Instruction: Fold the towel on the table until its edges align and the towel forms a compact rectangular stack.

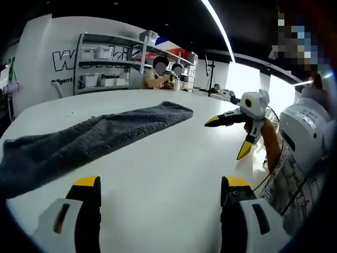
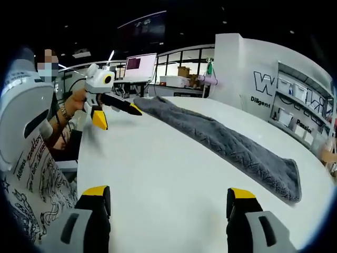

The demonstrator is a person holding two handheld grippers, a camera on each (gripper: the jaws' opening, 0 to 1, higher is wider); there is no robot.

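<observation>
Right now my left gripper [image 1: 160, 197] hangs over bare white worktop [image 1: 158, 158] with its fingers spread wide and nothing between them. My right gripper [image 2: 168, 208] does the same on its side, wide open and empty above the worktop. Each one also shows from the other's camera, held in the air beside the worktop edge, yellow-tipped fingers parted and holding nothing.

Beyond the fingers lies the towel [image 1: 89, 139], a grey one, stretched out as a long narrow strip flat on the worktop. In the left gripper view it runs from the near left toward the far middle; in the right gripper view it runs from far left to the near right. Neither gripper touches it.

Farther back stand shelves [image 1: 110, 66] with white boxes against a wall.

I judge the folding to be part way at most: the strip is long, not a compact stack. Next I would bring each gripper to an end corner, pinch, and carry one end over the other.
</observation>
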